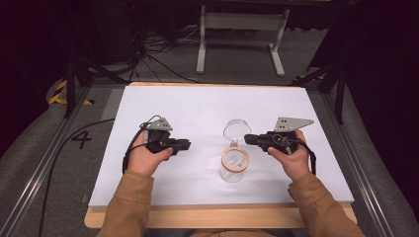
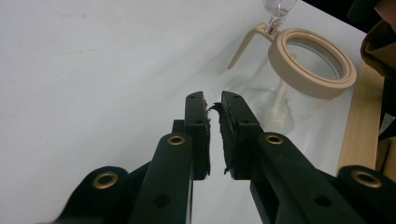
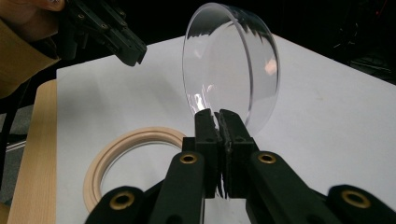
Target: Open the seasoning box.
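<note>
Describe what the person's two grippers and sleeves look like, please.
Both are black handheld tools. The left gripper and right gripper each carry a grey three-cornered plate on top and trail a black cable. In the gripper views, each has two black jaws on arms with brass-coloured rivets and worn dark pads with frayed edges. The person wears tan-brown sleeves.

**Jar between your hands, lid swung up behind it**

The jar stands on the table near your edge, between your two grippers. Your left gripper sits well to its left, apart from it, jaws pointing toward it. The lid stands tilted just behind the jar's rim. Your right gripper comes in from the right and meets the lid's edge, above and behind the jar's mouth.
</note>
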